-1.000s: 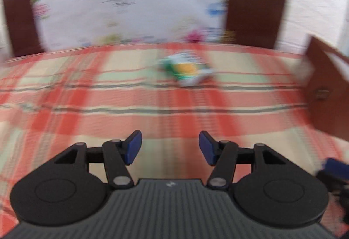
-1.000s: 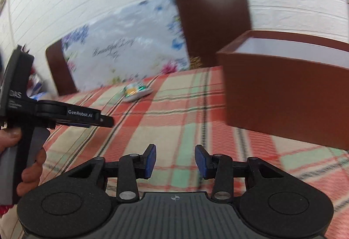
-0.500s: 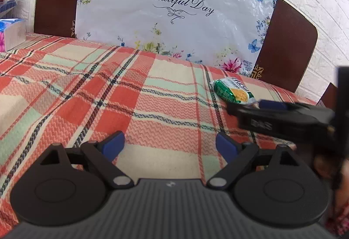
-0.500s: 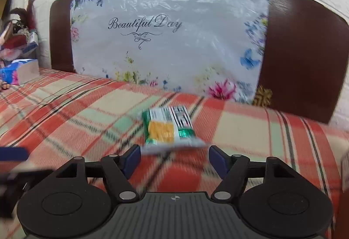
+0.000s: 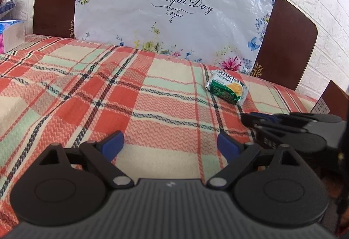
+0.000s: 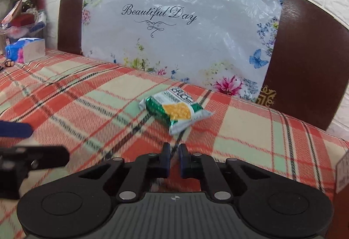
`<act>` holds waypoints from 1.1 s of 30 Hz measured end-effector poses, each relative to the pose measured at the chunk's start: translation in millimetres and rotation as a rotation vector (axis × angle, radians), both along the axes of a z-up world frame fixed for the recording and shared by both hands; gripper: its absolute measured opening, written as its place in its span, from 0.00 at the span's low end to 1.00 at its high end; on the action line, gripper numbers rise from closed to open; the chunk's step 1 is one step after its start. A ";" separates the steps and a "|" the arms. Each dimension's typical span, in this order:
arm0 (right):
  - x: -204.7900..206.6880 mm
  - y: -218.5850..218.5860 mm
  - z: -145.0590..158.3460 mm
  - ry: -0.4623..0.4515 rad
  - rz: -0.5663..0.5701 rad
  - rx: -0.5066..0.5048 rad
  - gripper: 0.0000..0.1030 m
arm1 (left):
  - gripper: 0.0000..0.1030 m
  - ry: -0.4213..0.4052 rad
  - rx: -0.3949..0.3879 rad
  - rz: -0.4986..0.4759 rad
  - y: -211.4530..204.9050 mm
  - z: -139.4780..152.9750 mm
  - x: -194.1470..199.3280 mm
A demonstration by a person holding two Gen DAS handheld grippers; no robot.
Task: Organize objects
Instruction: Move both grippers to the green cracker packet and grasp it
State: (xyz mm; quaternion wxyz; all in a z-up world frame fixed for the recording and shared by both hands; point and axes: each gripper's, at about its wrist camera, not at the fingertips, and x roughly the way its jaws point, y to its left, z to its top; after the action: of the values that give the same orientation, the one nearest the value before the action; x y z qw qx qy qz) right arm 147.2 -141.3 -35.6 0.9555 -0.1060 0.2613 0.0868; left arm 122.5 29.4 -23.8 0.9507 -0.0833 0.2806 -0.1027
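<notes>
- Far left: tissue box [image 5: 10, 35] at the edge of the plaid tablecloth [image 5: 91, 90], well apart from everything in play; no part in this step, by the look of it.
- Left gripper [image 5: 170, 143]: fingers spread wide, nothing between them, low over bare cloth; about the same wide spread as half a second ago, wider than a second ago; idle for now, judged from its aim at empty cloth.
- Centre to right: green and yellow snack packet [image 6: 175, 111] flat on the cloth near the floral-covered chair back [image 6: 174, 27], untouched, same spot as before.
- Right gripper [image 6: 173, 158]: fingers now drawn almost together with only a thin slit left, nothing held; half a second ago spread wide with the packet just ahead; packet now a little beyond the tips, not between them.
- Meaning for the task: closure caught nothing, so no grasp made; probably needs reopening and moving forward over the packet before another try.
- Far right: brown box [image 5: 331, 98] just in view at the edge; likely destination, though that is a guess.
</notes>
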 end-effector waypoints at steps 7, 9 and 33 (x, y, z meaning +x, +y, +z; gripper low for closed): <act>-1.3 -10.7 9.9 -0.079 0.051 -0.002 0.81 | 0.92 -0.002 -0.005 -0.002 0.3 0.4 -1.0; 9.6 -5.1 12.5 -0.124 0.094 -0.054 0.85 | 0.92 0.000 -0.011 -0.004 1.1 0.0 0.0; 14.5 -9.8 0.3 0.012 0.101 0.031 0.43 | 0.95 0.005 -0.010 -0.007 0.9 -0.4 4.0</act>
State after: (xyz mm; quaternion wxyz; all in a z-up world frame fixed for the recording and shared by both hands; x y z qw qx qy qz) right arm 161.7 -151.0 -35.3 0.9498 -0.1037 0.2601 0.1397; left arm 126.5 30.3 -24.1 0.9491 -0.0874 0.2829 -0.1074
